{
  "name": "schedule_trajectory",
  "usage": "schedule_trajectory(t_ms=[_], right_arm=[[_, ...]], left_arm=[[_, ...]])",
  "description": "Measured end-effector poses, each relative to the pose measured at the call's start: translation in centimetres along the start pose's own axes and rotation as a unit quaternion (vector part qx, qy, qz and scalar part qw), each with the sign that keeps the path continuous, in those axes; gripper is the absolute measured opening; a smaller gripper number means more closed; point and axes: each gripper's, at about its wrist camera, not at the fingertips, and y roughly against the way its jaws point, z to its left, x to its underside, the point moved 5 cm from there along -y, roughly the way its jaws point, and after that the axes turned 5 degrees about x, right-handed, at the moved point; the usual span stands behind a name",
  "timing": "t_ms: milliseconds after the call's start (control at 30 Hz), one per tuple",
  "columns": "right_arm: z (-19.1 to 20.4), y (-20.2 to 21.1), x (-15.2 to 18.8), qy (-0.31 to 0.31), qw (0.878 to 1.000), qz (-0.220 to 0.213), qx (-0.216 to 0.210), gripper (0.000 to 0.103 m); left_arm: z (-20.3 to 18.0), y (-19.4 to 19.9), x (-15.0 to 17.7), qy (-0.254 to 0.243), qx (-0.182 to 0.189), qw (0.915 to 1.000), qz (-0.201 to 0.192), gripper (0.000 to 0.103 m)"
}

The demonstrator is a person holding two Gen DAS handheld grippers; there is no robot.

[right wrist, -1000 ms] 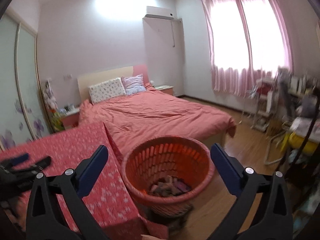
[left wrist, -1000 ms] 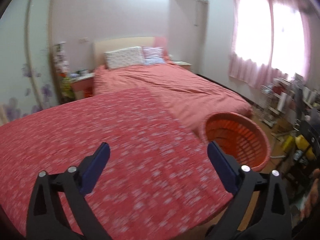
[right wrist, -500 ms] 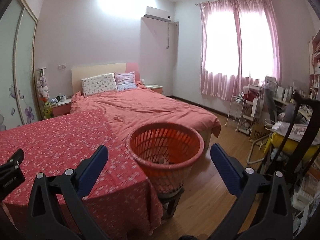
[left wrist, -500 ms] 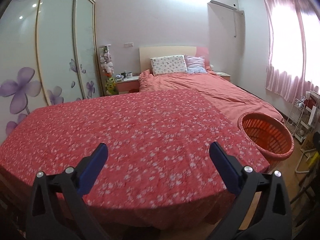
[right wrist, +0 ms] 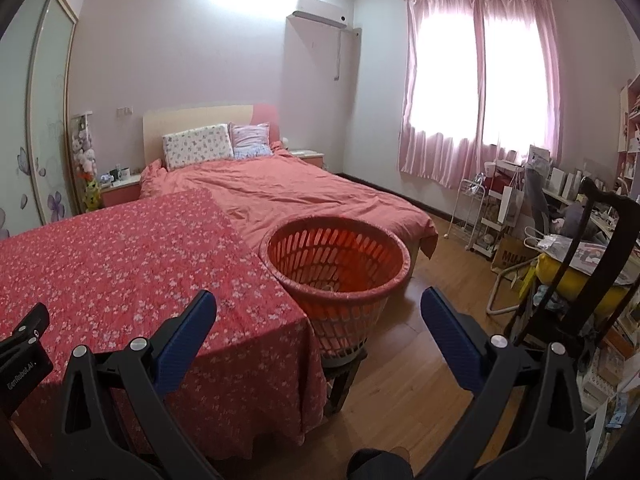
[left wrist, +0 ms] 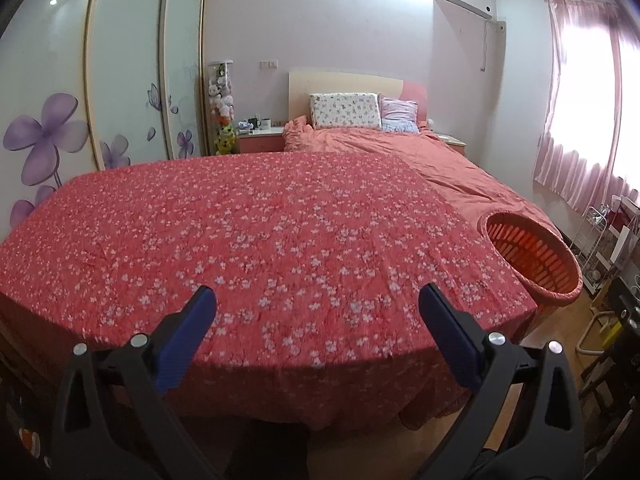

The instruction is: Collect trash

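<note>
An orange slatted basket (right wrist: 340, 256) stands on a low stool at the right end of a table covered with a red flowered cloth (left wrist: 256, 240); it also shows in the left wrist view (left wrist: 532, 256). My left gripper (left wrist: 318, 312) is open and empty, held back from the table's near edge. My right gripper (right wrist: 318, 312) is open and empty, in front of the basket and apart from it. The basket's contents are hidden from here. No trash shows on the cloth. The left gripper's body (right wrist: 22, 344) shows at the right view's left edge.
A bed with a pink cover (right wrist: 288, 192) lies behind the table. A wardrobe with flower doors (left wrist: 120, 80) is on the left. A dark chair (right wrist: 592, 272), a white cart (right wrist: 476, 208) and a cluttered desk stand on the right. Wooden floor (right wrist: 404, 368) lies right of the basket.
Both grippers have pulled back and up from the table and basket. The left view has swung left, so the whole table now shows. Both stay open.
</note>
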Motion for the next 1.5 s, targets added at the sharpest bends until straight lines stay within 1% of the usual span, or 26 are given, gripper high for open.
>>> schedule_trajectory(t_ms=[300,500,767,1500], right_arm=[[0.1,-0.5,1.0,0.002,1.000,0.021,-0.002,0.101],[-0.1,-0.7,1.1,0.000,1.000,0.026,-0.004,0.101],[0.1,-1.1,1.3,0.000,0.999,0.032,-0.005,0.101],[0.5,-1.0,1.1,0.004,1.000,0.029,-0.007,0.101]], left_arm=[[-0.4,-0.7,0.7,0.001,0.009,0.9999,0.013,0.099],[-0.7,-0.9,0.9,0.002,0.012,0.9998,0.017,0.099],[-1.0,-0.9,1.0,-0.001,0.011,0.9998,0.014,0.099],[-1.6,0.2,0.3,-0.007,0.015,0.9998,-0.007,0.099]])
